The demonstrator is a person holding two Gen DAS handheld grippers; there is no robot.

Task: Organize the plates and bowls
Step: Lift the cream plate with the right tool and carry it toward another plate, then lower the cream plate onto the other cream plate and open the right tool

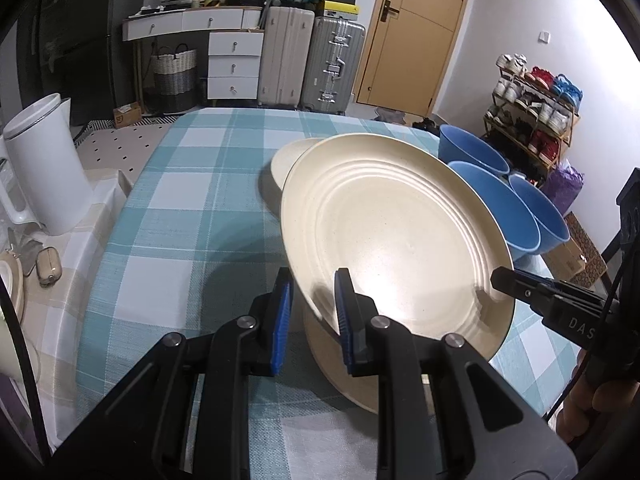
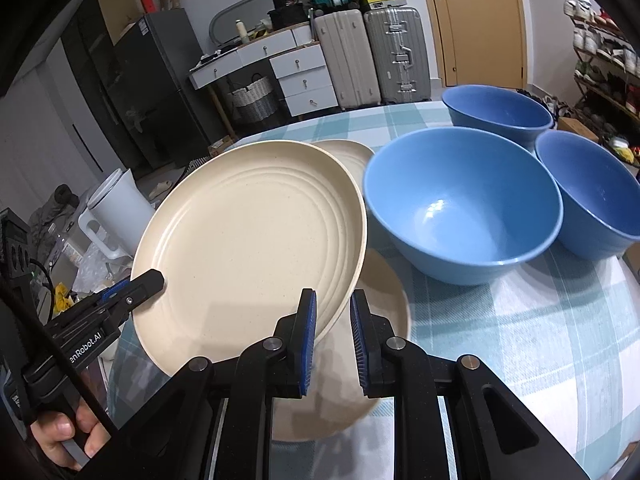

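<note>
Above the checked table [image 1: 192, 208], my left gripper [image 1: 312, 312] clamps the tilted cream plate [image 1: 392, 240] at its 7 o'clock rim; my right gripper [image 2: 332, 336] gapes; three blue bowls [image 2: 460, 204] hold nothing

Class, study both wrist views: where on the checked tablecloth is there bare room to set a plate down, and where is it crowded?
Free: the checked tablecloth left of the lifted plate, toward the white jug; also the near-right cloth in front of the bowls. Crowded: the right side, where three blue bowls cluster beside the cream plates.
</note>
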